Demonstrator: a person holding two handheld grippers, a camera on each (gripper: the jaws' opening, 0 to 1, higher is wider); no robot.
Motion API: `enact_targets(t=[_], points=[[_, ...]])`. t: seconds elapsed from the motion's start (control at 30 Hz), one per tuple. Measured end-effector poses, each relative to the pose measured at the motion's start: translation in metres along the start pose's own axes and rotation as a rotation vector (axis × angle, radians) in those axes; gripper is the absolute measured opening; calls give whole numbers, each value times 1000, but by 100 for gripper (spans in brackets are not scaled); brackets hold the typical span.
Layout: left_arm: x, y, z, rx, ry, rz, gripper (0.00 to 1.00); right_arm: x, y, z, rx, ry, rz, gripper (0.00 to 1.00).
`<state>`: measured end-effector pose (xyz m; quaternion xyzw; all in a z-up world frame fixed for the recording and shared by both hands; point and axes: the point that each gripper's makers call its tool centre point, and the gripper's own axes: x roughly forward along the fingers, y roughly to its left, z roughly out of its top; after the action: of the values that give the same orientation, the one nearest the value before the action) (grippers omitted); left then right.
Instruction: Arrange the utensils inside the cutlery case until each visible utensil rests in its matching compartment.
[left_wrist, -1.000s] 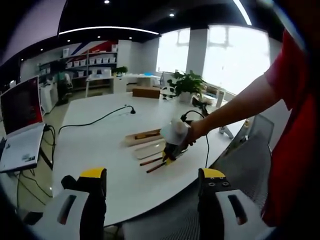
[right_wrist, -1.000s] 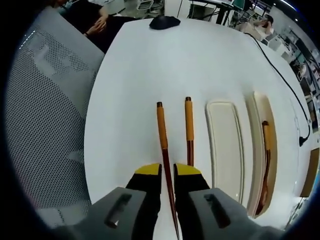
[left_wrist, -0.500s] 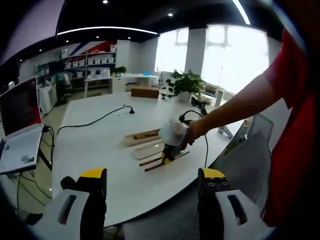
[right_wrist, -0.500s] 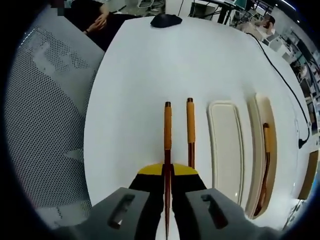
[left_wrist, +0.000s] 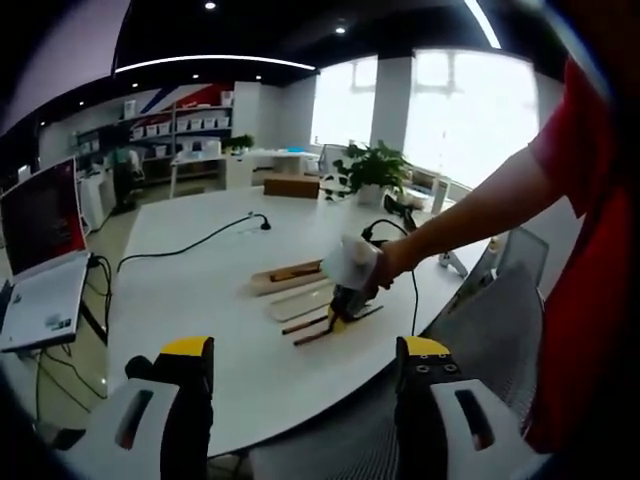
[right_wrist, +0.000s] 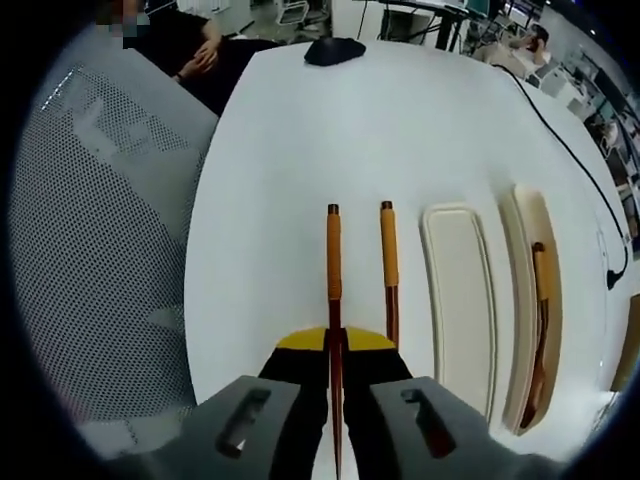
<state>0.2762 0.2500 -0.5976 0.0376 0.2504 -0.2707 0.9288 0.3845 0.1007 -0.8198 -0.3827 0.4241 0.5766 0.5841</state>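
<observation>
Chopsticks (left_wrist: 322, 326) lie on the white counter (left_wrist: 200, 290) beside the cutlery case (left_wrist: 290, 280) in the left gripper view, where our left hand-held gripper (left_wrist: 305, 365) hangs wide open and empty at the near edge.

In the right gripper view, our right hand-held gripper (right_wrist: 335, 345) is closed on one chopstick (right_wrist: 333, 250); the second chopstick (right_wrist: 388, 262) lies just beside it, next to the case's empty tray (right_wrist: 455, 300). A utensil (right_wrist: 541, 320) rests in the far compartment. We judge the stick light, stiff and slippery, best pinched mid-shaft.
</observation>
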Motion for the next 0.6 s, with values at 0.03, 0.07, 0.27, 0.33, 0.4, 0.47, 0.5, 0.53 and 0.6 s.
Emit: enact_targets(t=[0.03, 0.07, 0.27, 0.33, 0.4, 0.47, 0.5, 0.53, 0.6], points=[[1, -1, 0, 2, 1, -3, 76, -2, 0, 1, 5, -7, 1, 0], [1, -2, 0, 2, 1, -4, 76, -4, 0, 2, 19, -10, 6, 0], [3, -6, 2, 13, 0, -15, 76, -14, -3, 1, 35, 3, 7, 0], [3, -6, 2, 15, 1, -17, 76, -17, -5, 3, 43, -2, 3, 0], [3, -5, 3, 16, -2, -16, 76, -20, -6, 4, 40, -3, 1, 0], [2, -6, 3, 15, -2, -15, 76, -22, -7, 4, 33, -1, -5, 0], [2, -5, 3, 15, -1, -14, 75, -23, -8, 5, 31, 1, -6, 0], [2, -5, 2, 16, 0, -14, 75, -24, -9, 5, 29, 1, -9, 0], [2, -8, 3, 18, 0, -17, 75, -26, -10, 6, 35, -3, -11, 0]])
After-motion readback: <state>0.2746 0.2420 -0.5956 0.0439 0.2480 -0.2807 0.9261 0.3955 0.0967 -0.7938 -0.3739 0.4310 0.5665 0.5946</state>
